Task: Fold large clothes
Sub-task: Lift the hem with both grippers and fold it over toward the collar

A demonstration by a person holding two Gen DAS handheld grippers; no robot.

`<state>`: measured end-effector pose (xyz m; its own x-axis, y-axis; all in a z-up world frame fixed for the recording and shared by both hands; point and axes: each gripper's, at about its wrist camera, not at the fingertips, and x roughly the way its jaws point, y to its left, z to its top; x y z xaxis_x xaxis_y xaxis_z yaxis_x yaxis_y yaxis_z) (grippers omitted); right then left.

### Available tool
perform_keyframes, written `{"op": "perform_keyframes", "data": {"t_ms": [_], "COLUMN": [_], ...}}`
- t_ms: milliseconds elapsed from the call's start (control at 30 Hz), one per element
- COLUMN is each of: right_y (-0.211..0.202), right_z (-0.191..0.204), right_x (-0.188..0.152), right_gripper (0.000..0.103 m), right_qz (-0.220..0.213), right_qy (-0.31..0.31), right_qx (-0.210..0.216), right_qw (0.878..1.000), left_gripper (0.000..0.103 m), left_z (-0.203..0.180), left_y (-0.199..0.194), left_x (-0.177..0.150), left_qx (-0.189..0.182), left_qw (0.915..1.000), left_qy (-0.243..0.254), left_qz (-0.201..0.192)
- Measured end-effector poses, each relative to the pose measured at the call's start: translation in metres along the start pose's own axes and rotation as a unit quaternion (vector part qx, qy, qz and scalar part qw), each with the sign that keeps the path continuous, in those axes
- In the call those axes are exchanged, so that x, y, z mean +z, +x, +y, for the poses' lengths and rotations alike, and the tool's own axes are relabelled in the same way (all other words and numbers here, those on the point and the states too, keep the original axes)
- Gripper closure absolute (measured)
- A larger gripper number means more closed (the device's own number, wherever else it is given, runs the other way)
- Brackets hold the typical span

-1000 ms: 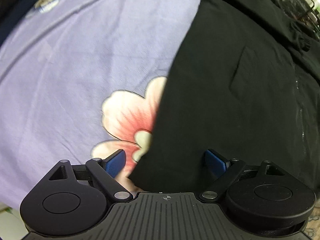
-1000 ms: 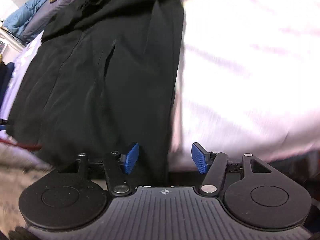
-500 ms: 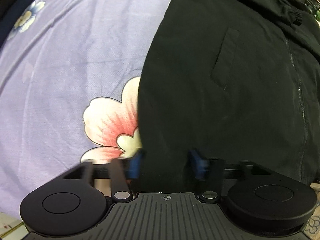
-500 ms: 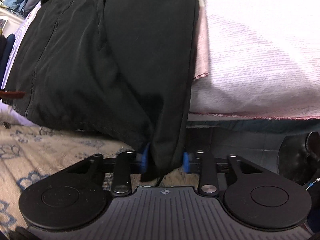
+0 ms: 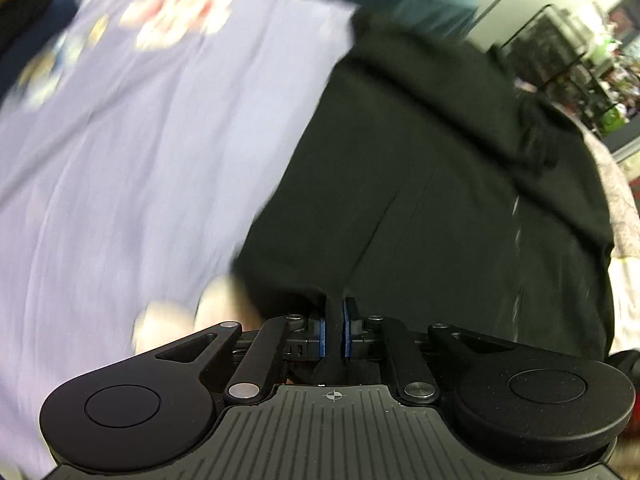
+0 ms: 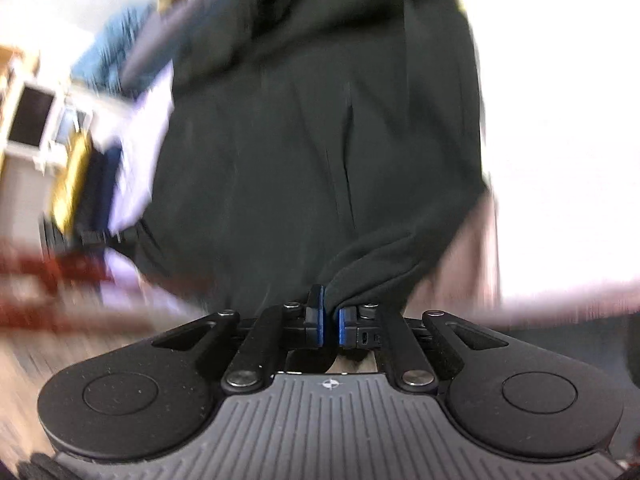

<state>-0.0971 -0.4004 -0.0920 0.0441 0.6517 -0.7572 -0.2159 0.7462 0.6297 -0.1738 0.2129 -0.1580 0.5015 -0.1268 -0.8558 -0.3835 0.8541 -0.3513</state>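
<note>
Bed: lilac flowered sheet [image 5: 132, 184] spread over the bed, blurred in the left wrist view, with dark shelving [image 5: 560, 60] far off at the top right.
Left view, garment: my black jacket [image 5: 440, 200] lies flat on that sheet, its zip running up the right side, its near hem bunched up toward me.
Left view, fingers: my left gripper [image 5: 333, 334] is closing, both blue pads pressed on a pinch of the jacket's hem at its near left corner.
Right view, room: pale bedding [image 6: 560, 140] to the right, a window [image 6: 32, 120] and a blue heap [image 6: 112, 48] at the left, all smeared.
Right view, garment: the same black jacket [image 6: 320, 140] fills the middle, a seam running down it.
Right view, fingers: my right gripper [image 6: 330, 326] is clamped narrow on the other near corner, the cloth rolled into a ridge above the pads.
Progress: both bottom corners are gripped; I judge the fold itself not yet made, since the body lies flat.
Left to do: carry the hem over toward the collar, then smooth it.
Only in left view: the flower print and the zip.
Only in right view: the window side of the room and the pale bedding.
</note>
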Motion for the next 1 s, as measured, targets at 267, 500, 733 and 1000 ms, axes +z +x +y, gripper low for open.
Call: {"op": "perform_keyframes", "data": {"t_ms": [267, 500, 733, 1000], "right_y": [-0.005, -0.041, -0.024, 0.01], "right_z": [0.005, -0.007, -0.011, -0.043], "right_x": [0.15, 0.227, 0.285, 0.363], "right_gripper": [0.095, 0.095, 0.095, 0.095], "right_qz": [-0.093, -0.185, -0.241, -0.24], "right_qy": [-0.011, 0.046, 0.1, 0.131], "right_qx": [0.007, -0.023, -0.041, -0.037], "right_qw": [0.996, 0.981, 0.964, 0.961], "left_gripper": [0.065, 0.065, 0.066, 0.066], "left_z": [-0.054, -0.081, -0.101, -0.111], "left_y": [0.018, 0.042, 0.09, 0.12], "left_x": [0.135, 0.228, 0.287, 0.32], "left_qx": [0.0, -0.002, -0.002, 0.036], "left_qw": [0.9941, 0.9877, 0.9892, 0.9864], "left_qy": [0.045, 0.039, 0.004, -0.013], "left_qz": [-0.099, -0.151, -0.146, -0.16]}}
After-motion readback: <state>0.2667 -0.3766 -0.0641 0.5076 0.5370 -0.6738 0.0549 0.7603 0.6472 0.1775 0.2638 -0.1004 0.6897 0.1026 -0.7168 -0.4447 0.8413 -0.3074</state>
